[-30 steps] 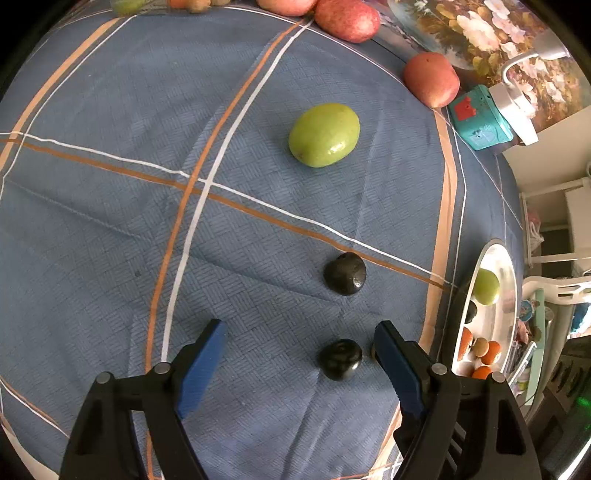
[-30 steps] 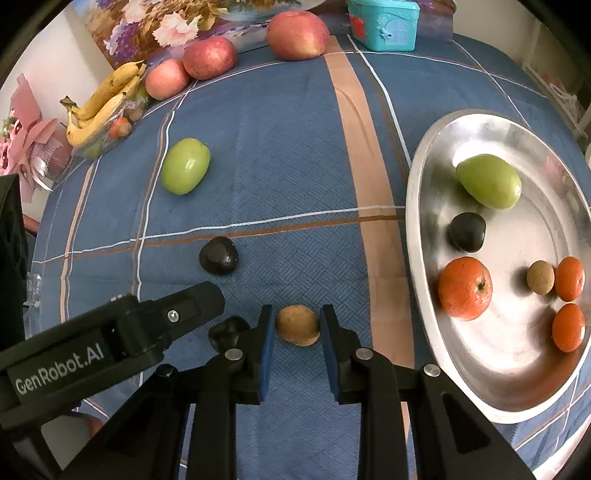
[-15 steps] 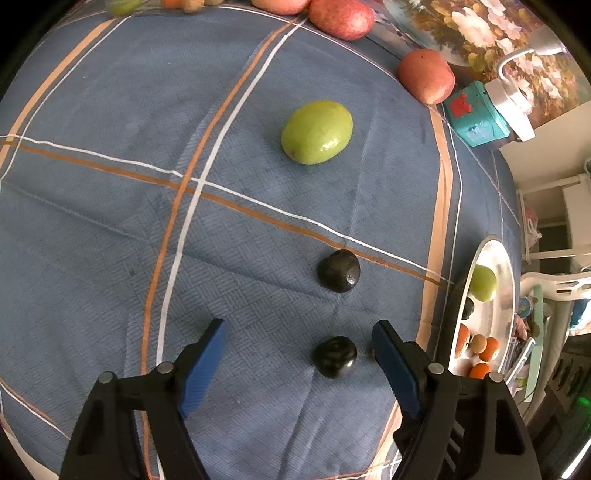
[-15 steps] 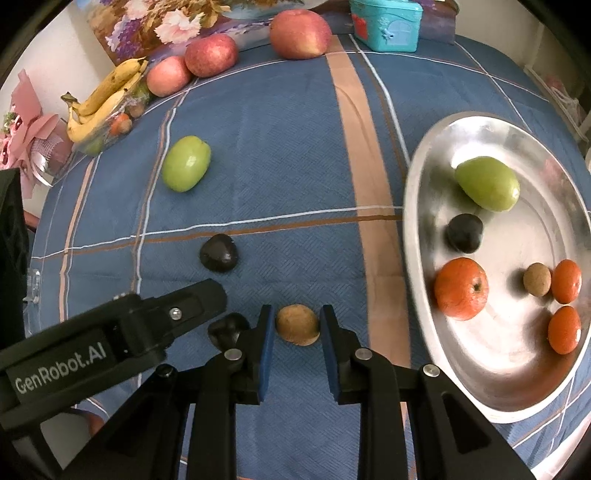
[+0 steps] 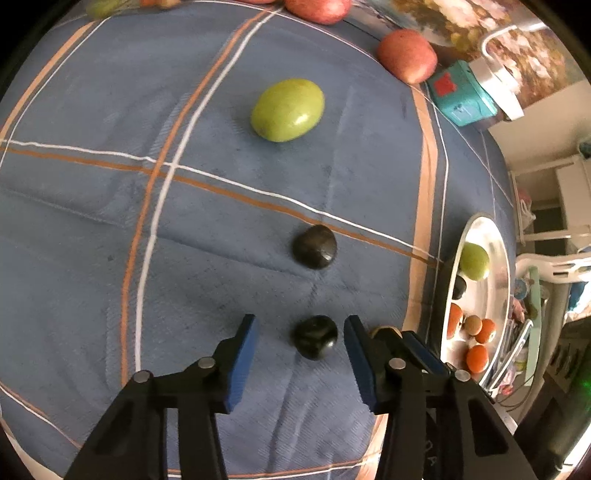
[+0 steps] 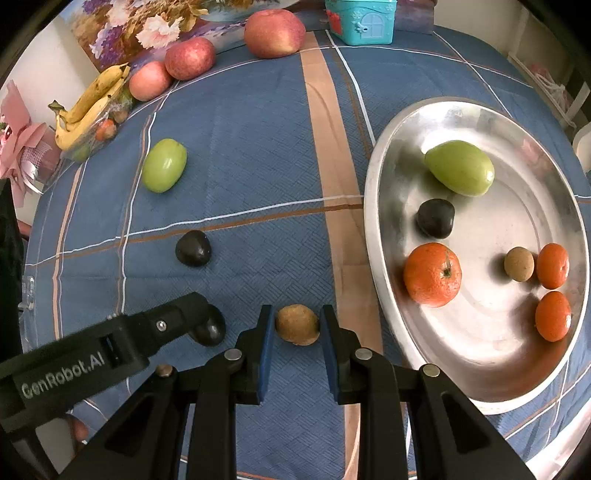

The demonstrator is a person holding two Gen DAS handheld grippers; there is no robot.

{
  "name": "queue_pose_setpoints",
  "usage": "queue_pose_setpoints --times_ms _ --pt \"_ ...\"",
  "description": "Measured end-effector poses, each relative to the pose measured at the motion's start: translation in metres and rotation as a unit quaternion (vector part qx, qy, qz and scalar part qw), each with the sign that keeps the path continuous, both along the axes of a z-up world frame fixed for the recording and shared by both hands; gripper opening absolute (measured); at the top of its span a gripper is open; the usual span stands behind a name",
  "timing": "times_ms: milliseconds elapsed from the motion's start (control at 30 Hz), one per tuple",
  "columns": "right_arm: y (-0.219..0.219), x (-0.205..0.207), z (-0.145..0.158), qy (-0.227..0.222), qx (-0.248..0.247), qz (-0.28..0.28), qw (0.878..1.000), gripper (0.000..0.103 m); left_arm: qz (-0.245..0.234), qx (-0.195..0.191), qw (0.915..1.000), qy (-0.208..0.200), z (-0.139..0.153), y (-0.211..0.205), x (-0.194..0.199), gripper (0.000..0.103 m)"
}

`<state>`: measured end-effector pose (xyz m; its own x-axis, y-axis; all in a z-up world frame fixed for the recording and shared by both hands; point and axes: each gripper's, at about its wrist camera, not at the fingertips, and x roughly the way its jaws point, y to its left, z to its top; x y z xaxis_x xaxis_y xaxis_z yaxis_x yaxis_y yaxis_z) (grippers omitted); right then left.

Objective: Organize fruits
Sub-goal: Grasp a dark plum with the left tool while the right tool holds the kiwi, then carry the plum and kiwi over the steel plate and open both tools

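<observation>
In the right wrist view, going left to right: a bunch of bananas [image 6: 92, 107] at upper left, three red apples [image 6: 274, 32] along the top edge, and a teal box [image 6: 360, 18] at the top.

On the blue cloth [image 6: 251, 155] lie one green fruit [image 6: 164, 165], its long axis running from lower left to upper right, two dark fruits [image 6: 193, 248] at lower left, and one brown fruit [image 6: 297, 325] at bottom centre.

The tray [image 6: 373, 221] at right holds one green fruit, one dark one, three oranges [image 6: 432, 275] and one small brown one.

"GenRobot.AI" reads on the left gripper [image 5: 301, 332]. Its jaws have just been closing around the nearer dark fruit [image 5: 316, 336], with gaps still on both sides.

The right gripper [image 6: 297, 325] is clamped on the brown fruit.
</observation>
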<state>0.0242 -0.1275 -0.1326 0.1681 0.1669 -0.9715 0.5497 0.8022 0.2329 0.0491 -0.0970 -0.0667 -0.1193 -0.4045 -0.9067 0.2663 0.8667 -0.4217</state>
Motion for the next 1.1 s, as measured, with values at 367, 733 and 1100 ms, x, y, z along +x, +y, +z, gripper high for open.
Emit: queue_pose_setpoints --times_ms 367,733,1100 --pt "-0.004 -0.004 0.001 -0.002 0.008 -0.006 1.000 0.026 -0.003 -0.007 0.9999 -0.012 0.006 0.000 -0.002 0.023" --pt "-0.012 -0.006 0.027 -0.050 0.017 -0.016 0.998 0.026 0.039 -0.033 0.9973 -0.052 0.036 0.028 0.014 0.023" --pt "-0.029 -0.012 0.066 -0.102 -0.010 -0.033 0.994 0.026 0.036 -0.075 0.9926 -0.089 0.069 0.022 0.015 0.023"
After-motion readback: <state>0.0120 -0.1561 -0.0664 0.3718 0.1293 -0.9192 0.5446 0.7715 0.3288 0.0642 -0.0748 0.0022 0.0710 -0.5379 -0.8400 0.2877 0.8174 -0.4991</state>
